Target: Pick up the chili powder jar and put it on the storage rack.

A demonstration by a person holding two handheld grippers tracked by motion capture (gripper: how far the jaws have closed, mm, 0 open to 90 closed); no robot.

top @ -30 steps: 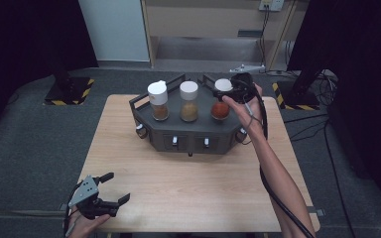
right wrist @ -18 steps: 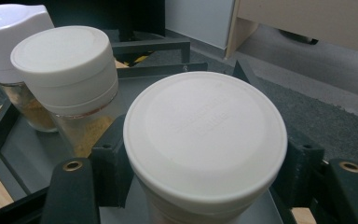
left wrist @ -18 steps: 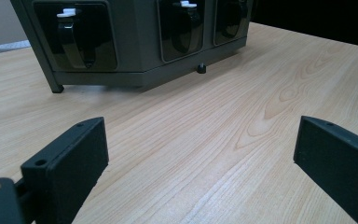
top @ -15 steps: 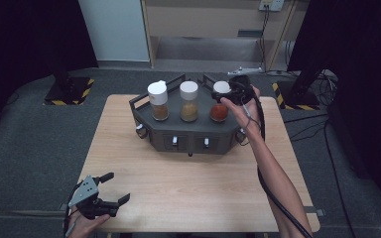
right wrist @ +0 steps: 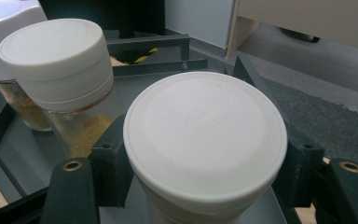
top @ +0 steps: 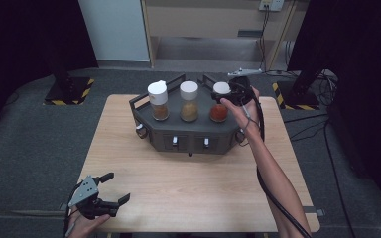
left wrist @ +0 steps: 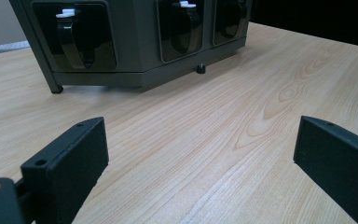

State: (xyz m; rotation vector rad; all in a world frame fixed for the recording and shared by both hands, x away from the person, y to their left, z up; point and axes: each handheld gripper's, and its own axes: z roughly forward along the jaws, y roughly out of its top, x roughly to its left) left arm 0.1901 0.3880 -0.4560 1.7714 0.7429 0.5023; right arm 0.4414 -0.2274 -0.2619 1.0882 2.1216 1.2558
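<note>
I see three spice jars standing upright, long axes vertical, in a row along the top of the dark grey rack point(top: 188, 141) that sits at the far half of the wooden table point(top: 203, 198). Each is clear glass with a white cap: the left jar point(top: 158, 100) holds brown spice, the middle jar point(top: 189, 101) yellowish powder, the right jar point(top: 220, 101) red spice. My right gripper point(top: 229, 93) is at the right end of the rack, its jaws clamped on either side of the right jar's white lid point(right wrist: 205, 135); in the right gripper view that round flat lid sits between them, with the middle jar just beyond it. My left gripper point(top: 110, 191) rests near the table's front left corner, well apart from the rack, jaws spread wide with nothing between them. The rack's front face shows recessed dispensers with white tabs point(left wrist: 66, 12).
</note>
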